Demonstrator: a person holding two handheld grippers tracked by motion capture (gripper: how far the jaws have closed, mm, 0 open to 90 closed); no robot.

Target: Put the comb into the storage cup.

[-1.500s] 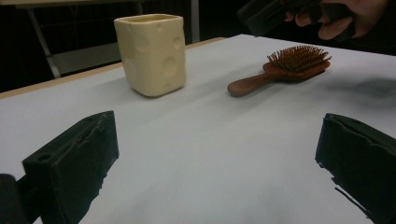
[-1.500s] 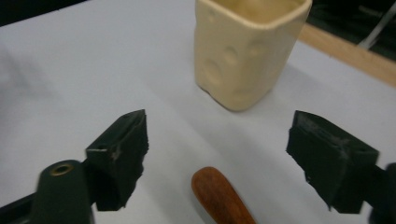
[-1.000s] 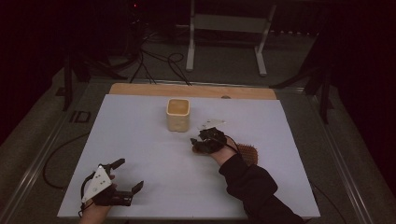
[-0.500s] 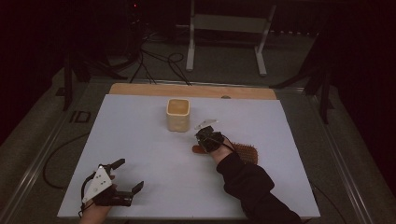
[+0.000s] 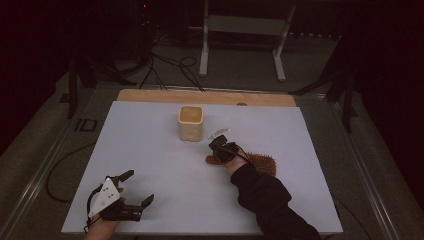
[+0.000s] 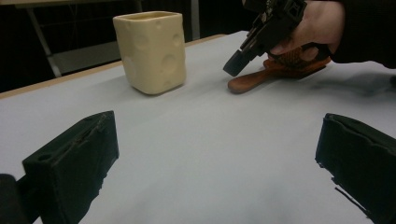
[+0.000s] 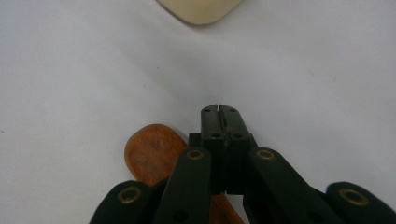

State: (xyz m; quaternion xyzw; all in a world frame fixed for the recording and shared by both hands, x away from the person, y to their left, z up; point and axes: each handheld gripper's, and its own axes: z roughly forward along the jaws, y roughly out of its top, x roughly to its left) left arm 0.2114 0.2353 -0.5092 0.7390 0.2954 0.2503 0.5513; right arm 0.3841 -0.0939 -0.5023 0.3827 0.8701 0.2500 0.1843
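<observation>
At the middle right of the table [image 5: 150, 150], the right gripper [image 7: 219, 112] has just closed its fingers together, empty, above the wooden hairbrush [image 5: 260, 162] handle, so it must reopen before gripping.

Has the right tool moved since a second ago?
Yes. The right tool has come toward the camera and down, away from the cream cup, onto the wooden brush's handle; it has shut.

- We find no readable words, labels, brands or numbers on anything here.
- We see a small dark mark at the table's [image 5: 210, 200] left edge, too blurred to read.
</observation>
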